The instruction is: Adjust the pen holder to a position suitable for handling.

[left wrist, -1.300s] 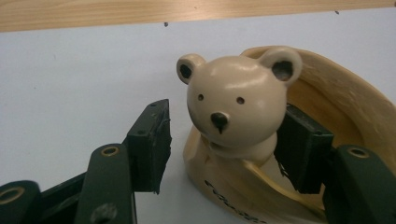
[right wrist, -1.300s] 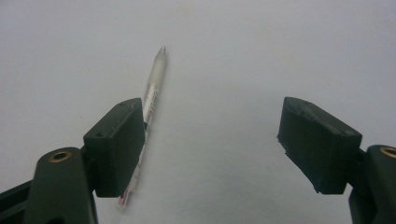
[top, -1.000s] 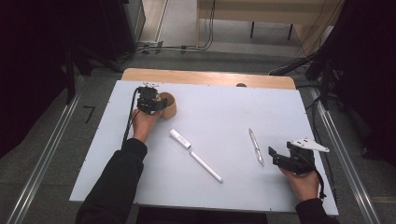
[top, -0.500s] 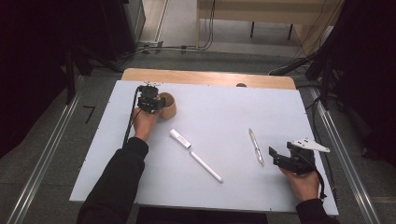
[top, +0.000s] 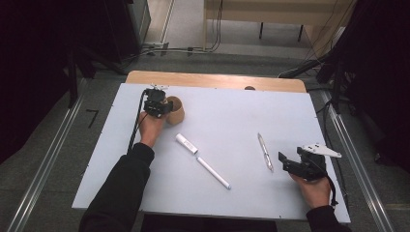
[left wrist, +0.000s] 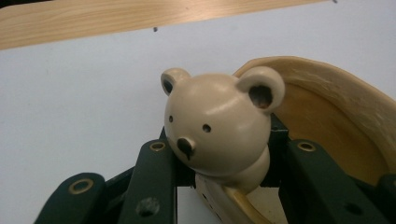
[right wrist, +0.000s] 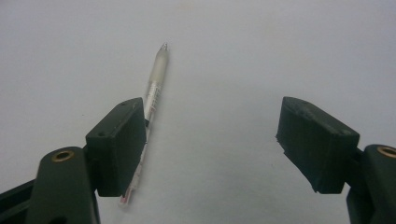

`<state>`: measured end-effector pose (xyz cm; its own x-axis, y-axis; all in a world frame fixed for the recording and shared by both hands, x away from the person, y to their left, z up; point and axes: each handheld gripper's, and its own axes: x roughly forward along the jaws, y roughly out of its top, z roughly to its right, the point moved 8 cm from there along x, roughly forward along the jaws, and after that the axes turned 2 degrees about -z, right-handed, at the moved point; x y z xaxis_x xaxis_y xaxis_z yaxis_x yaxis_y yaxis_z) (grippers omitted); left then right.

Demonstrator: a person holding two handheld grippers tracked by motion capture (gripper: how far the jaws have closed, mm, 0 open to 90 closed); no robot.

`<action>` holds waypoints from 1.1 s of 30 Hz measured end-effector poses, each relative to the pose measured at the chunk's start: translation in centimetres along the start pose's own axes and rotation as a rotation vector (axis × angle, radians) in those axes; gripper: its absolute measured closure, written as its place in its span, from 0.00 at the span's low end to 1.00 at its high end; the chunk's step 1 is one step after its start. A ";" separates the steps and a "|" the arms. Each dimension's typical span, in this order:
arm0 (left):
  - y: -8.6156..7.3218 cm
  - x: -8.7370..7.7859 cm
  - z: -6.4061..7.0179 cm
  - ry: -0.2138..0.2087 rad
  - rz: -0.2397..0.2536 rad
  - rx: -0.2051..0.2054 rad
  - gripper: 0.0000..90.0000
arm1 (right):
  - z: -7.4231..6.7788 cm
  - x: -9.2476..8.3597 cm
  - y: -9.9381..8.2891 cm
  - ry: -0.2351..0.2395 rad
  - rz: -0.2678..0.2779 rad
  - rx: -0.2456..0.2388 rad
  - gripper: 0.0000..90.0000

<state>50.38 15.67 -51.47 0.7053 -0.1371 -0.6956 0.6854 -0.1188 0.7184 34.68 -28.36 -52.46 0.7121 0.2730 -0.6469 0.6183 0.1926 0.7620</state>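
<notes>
A tan wooden cup (top: 175, 110) with a bear head (left wrist: 219, 126) on its rim stands at the back left of the white table (top: 232, 111). My left gripper (top: 157, 104) has just been closing and is shut on the cup, its jaws on either side of the bear's neck (left wrist: 224, 163). At the front right, my right gripper (top: 285, 162) rests low over the table with its jaws wide open (right wrist: 217, 140) and nothing between them. A clear pen (top: 265, 152) lies just left of it, and its near end passes behind one jaw (right wrist: 156, 81).
A white marker (top: 212, 172) and its short white cap (top: 186, 143) lie apart near the table's middle. A wooden strip (top: 212, 79) runs along the far edge. Dark floor, metal rails and cables surround the table.
None of the objects has shifted and both hands stay where they were. The left gripper stays at the cup.
</notes>
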 end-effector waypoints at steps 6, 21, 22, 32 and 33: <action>-0.2 -0.3 1.5 -0.039 -0.011 0.031 0.74 | 0.0 0.0 0.0 0.001 -0.001 0.002 0.25; -1.1 -1.9 9.6 -0.178 -0.026 0.172 0.74 | -0.2 -0.1 0.0 -0.002 -0.001 0.001 0.25; -1.3 -1.9 10.1 -0.187 -0.029 0.182 0.74 | -0.1 -0.2 0.0 -0.003 0.001 0.000 0.25; -1.9 -2.3 14.2 -0.253 -0.034 0.266 0.74 | -0.2 -0.2 -0.1 0.003 0.000 0.000 0.25; -1.9 -2.3 14.5 -0.263 -0.034 0.274 0.74 | -0.3 -0.2 -0.1 0.003 0.000 0.000 0.25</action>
<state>44.88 1.90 -51.09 0.5881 -0.3721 -0.7181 0.6084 -0.3815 0.6959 34.40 -28.19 -52.35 0.7112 0.2762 -0.6465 0.6179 0.1930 0.7622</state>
